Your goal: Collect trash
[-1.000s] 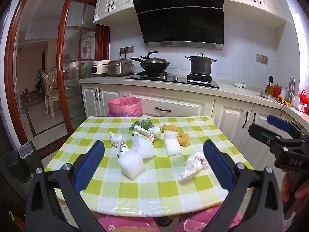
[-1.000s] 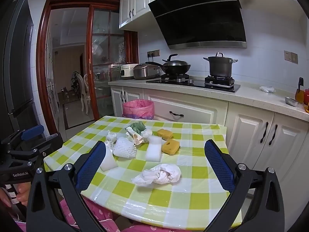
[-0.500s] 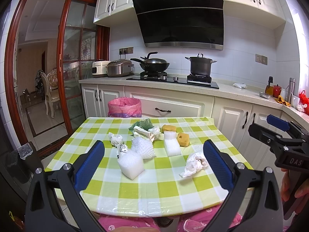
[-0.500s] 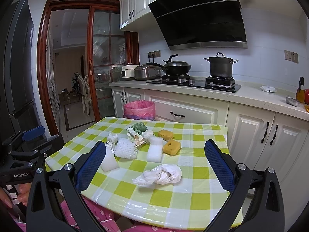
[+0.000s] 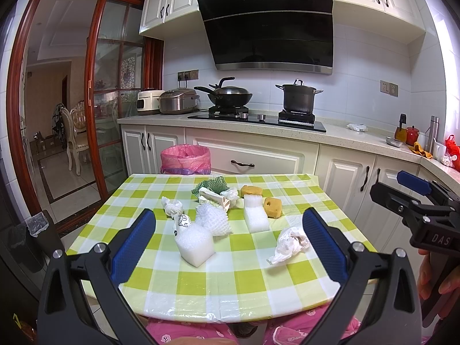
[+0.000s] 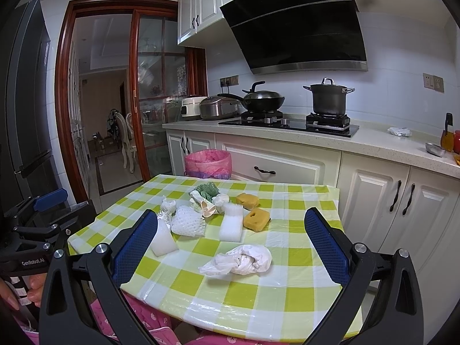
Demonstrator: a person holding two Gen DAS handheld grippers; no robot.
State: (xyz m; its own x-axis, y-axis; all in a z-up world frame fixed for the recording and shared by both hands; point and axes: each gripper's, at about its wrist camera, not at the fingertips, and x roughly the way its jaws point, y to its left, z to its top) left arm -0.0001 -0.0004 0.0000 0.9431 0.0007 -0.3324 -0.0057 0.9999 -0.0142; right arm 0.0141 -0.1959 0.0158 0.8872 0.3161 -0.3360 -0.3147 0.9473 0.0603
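Observation:
Trash lies on a green-checked table [image 5: 230, 284]: a crumpled white bag [image 5: 290, 244] [image 6: 241, 260], a white foam block [image 5: 195, 243] [image 6: 162, 237], a foam fruit net [image 5: 214, 218] [image 6: 187, 224], a tall foam piece [image 5: 256, 215] [image 6: 231, 224], two yellow sponges [image 5: 273, 207] [image 6: 256, 219], a twisted tissue [image 5: 172, 207] and a green cloth [image 5: 211, 188]. A bin with a pink liner [image 5: 185, 159] [image 6: 208, 163] stands beyond the table's far edge. My left gripper [image 5: 228, 247] hangs open above the near edge, short of the foam block. My right gripper [image 6: 230, 250] is open, with the crumpled bag between its fingers' line of sight.
A white kitchen counter [image 5: 339, 135] with a wok [image 5: 230, 96] and a pot [image 5: 297, 99] runs behind the table. A glass sliding door [image 5: 115, 109] opens on the left. A person's pink-clad lap [image 5: 207, 333] sits at the near edge.
The right gripper has drifted slightly forward toward the table. The left gripper and the trash have not moved.

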